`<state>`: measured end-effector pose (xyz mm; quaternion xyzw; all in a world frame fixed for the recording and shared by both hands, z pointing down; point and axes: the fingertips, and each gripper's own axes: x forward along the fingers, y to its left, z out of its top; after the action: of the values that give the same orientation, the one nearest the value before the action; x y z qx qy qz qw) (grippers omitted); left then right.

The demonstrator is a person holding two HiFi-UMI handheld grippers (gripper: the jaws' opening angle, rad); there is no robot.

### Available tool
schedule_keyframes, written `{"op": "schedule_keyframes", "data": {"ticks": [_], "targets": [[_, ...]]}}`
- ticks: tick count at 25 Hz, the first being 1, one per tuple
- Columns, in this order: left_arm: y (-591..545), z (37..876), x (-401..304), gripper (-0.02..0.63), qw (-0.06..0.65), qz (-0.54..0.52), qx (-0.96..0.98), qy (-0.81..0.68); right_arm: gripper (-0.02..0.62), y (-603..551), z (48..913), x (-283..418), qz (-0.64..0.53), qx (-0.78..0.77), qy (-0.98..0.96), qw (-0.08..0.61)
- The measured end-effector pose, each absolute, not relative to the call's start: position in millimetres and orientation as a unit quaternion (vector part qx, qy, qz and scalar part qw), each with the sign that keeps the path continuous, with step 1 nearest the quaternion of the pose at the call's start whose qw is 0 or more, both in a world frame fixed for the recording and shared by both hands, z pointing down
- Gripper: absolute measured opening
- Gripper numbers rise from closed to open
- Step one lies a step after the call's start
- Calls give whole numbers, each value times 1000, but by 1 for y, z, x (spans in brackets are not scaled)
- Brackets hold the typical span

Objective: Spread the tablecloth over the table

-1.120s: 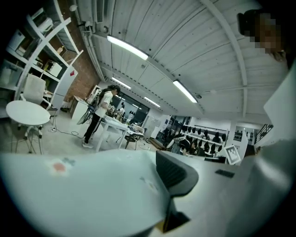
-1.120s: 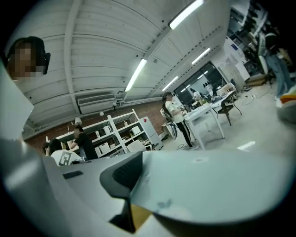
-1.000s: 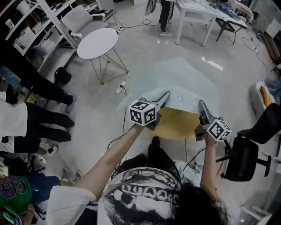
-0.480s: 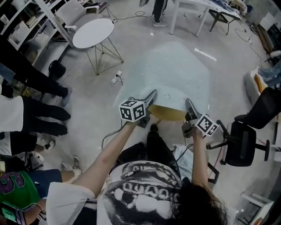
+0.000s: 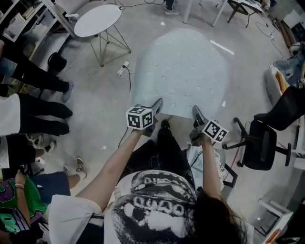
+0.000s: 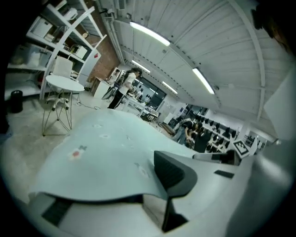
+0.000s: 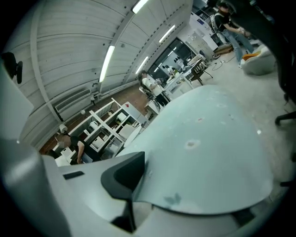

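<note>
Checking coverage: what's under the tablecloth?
Nothing beneath it can be seen. The tablecloth lies spread out and hides whatever is under it. Only floor shows around its edges.

Tablecloth (image 5: 183, 66) over desk fills centre; passage over top only.
Left: wide lane of open floor (image 5: 102, 95). Power strip (image 5: 125, 66) and cable lie there, just beside cloth's left edge.
Far left: round white side table (image 5: 97, 20), well apart from cloth, gap between passable.
Left edge: bystanders' legs (image 5: 43, 112) wall off lane.
Right: office chair (image 5: 262, 147) near, narrows room at near right corner; floor strip further up open.
Beyond far edge: floor open up to far white desk's legs (image 5: 187, 12).
</note>
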<state>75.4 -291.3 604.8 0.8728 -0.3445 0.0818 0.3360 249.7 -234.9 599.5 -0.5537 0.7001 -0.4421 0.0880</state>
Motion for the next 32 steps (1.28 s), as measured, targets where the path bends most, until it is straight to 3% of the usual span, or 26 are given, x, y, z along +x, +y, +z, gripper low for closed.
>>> {"op": "schedule_keyframes", "data": {"ticks": [14, 25, 32], "targets": [[-254, 677, 61, 57, 358, 155, 856, -339, 25, -200, 682, 240, -521, -566, 632, 96], [-226, 692, 49, 89, 375, 205, 850, -309, 71, -161, 694, 233, -535, -561, 627, 76], [-181, 685, 35, 91, 347, 230, 866, -276, 89, -130, 682, 224, -519, -571, 633, 68]]}}
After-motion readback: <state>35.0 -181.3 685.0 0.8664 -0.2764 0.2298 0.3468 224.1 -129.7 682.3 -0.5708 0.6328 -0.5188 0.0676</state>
